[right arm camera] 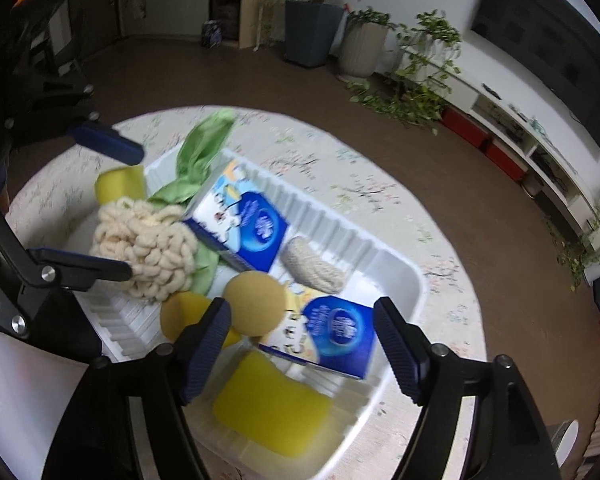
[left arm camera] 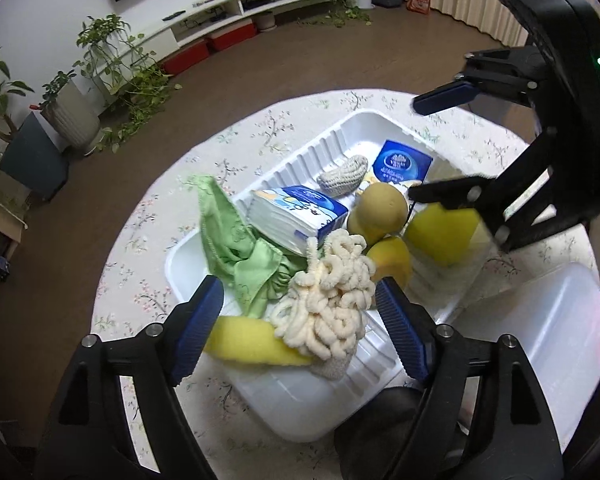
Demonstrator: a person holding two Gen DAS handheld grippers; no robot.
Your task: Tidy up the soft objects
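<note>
I have both grippers hovering over the white tray (left arm camera: 188,256) on the floral tablecloth (left arm camera: 148,216). My left gripper (left arm camera: 300,324) is released, jaws spread above the cream looped mop head (left arm camera: 328,300) at the tray's near left, gripping nothing. My right gripper (right arm camera: 300,344) is also released, above a tan sponge ball (right arm camera: 254,304) and a blue tissue pack (right arm camera: 332,332).

yellow sponge (left arm camera: 256,346) partly hidden, tablecloth (right arm camera: 340,152) blurred
</note>
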